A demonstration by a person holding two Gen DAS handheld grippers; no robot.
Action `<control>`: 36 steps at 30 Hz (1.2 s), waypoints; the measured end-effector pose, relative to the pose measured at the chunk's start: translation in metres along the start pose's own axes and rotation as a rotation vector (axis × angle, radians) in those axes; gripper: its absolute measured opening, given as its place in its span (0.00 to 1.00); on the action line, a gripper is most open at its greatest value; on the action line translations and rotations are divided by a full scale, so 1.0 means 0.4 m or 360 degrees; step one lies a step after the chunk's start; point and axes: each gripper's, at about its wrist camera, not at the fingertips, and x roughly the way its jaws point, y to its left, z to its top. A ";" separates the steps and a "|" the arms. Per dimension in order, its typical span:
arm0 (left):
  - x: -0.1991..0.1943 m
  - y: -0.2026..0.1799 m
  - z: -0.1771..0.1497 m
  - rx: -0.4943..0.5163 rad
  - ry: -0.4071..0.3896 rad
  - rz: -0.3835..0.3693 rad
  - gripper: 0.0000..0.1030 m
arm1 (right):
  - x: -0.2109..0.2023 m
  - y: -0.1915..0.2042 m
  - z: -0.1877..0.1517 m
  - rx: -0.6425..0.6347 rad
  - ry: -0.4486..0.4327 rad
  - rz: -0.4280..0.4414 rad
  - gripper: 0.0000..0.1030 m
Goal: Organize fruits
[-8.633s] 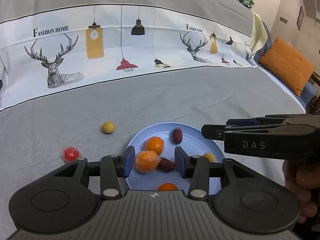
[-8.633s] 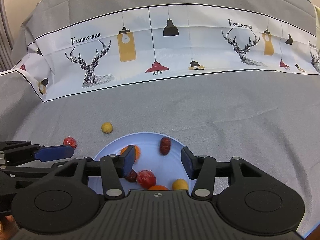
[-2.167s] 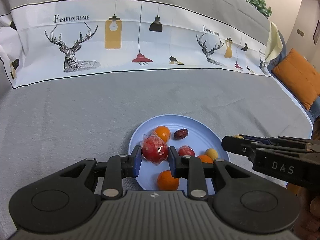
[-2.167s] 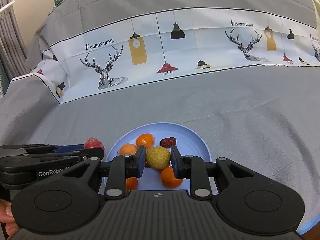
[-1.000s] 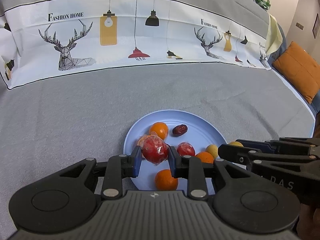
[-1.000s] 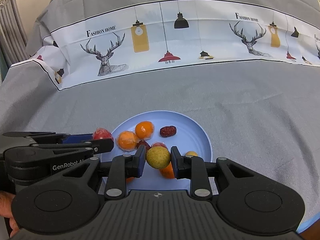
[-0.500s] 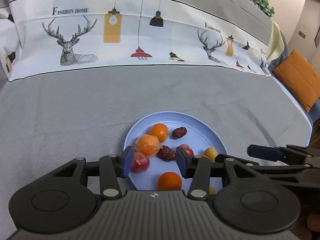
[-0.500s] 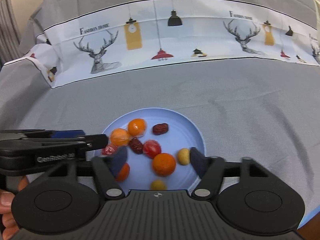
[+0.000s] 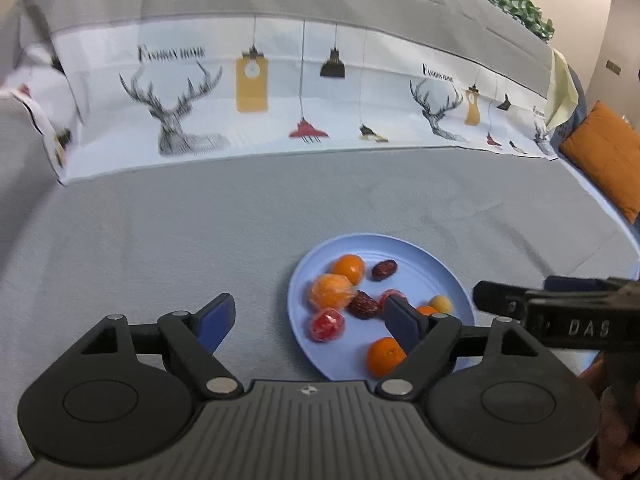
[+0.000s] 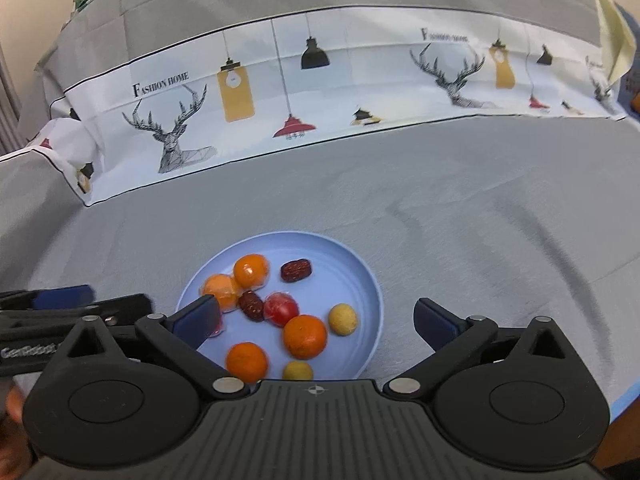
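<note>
A light blue plate (image 9: 428, 258) (image 10: 352, 256) sits on the grey cloth and holds several fruits: oranges (image 10: 305, 336), red wrapped fruits (image 9: 328, 324) (image 10: 281, 308), dark dates (image 10: 296, 270) and small yellow fruits (image 10: 343, 319). My left gripper (image 9: 308, 322) is open and empty, hovering at the plate's left edge. My right gripper (image 10: 316, 316) is open and empty above the plate's near side. Each gripper shows at the edge of the other's view.
A white printed cloth band with deer and lamps (image 9: 280, 92) runs along the back. An orange cushion (image 9: 604, 152) lies at the far right. Grey cloth (image 10: 500, 216) surrounds the plate.
Both grippers have opened wide and let go of their fruits: the red wrapped fruit and the yellow fruit now lie on the plate. Both grippers have drawn back a little.
</note>
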 end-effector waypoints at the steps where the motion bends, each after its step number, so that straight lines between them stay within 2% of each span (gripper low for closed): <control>1: -0.010 -0.001 -0.005 0.0005 -0.0011 0.0019 0.83 | -0.007 -0.001 0.000 0.0003 -0.0006 -0.0010 0.99; 7: -0.063 -0.015 -0.035 -0.0014 0.0006 0.0051 0.83 | -0.056 0.006 -0.013 0.0007 0.0011 -0.0120 0.99; 8: -0.070 -0.018 -0.039 -0.0014 0.0010 0.0052 0.85 | -0.067 0.008 -0.018 0.0007 0.0010 -0.0131 0.99; 9: -0.076 -0.020 -0.044 -0.0021 0.0015 0.0057 0.93 | -0.078 0.009 -0.024 0.0009 0.0006 -0.0137 0.99; 11: -0.081 -0.019 -0.050 -0.0049 0.0025 0.0059 0.99 | -0.092 0.008 -0.031 0.0020 -0.0007 -0.0138 0.99; 14: -0.065 -0.008 -0.049 -0.0090 0.0083 0.0073 1.00 | -0.090 0.007 -0.031 0.0020 -0.0007 -0.0130 0.99; 18: -0.031 0.016 -0.053 -0.0184 0.0181 0.0086 1.00 | -0.059 0.006 -0.035 0.0025 0.0061 -0.0138 0.99; 22: -0.011 0.022 -0.055 -0.0202 0.0232 0.0109 1.00 | -0.042 0.018 -0.033 0.0001 0.0092 -0.0145 0.99; 36: 0.002 0.000 -0.062 -0.0160 0.0264 0.0128 1.00 | -0.031 0.029 -0.038 -0.0046 0.0133 -0.0138 0.99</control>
